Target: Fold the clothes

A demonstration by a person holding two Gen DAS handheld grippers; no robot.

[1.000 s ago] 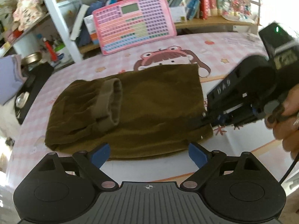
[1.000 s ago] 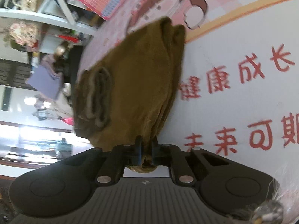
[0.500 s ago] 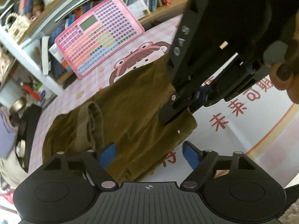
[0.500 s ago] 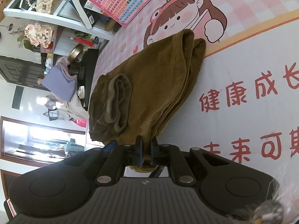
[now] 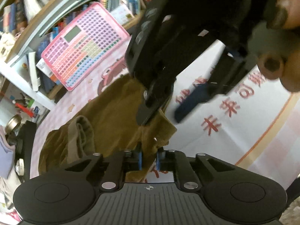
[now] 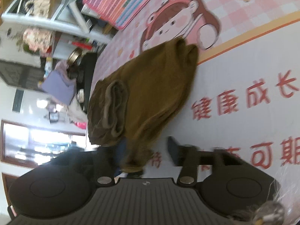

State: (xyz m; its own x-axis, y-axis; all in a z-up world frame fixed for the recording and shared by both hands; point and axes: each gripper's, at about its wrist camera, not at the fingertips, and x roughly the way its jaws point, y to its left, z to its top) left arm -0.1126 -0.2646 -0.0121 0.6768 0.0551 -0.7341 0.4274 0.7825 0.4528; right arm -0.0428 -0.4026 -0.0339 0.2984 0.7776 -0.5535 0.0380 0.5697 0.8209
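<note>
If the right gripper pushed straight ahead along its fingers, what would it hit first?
Most likely the folded olive-brown fleece garment: its bunched corner lies between the open right gripper fingers, cloth stretching ahead. The view is blurred, so contact is unclear.

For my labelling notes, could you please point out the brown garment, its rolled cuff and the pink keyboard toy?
brown garment (image 6: 159, 86): right wrist view, flat middle panel.
rolled cuff (image 6: 116, 108): right wrist view, middle of roll.
pink keyboard toy (image 5: 84, 45): left wrist view, key grid.
</note>
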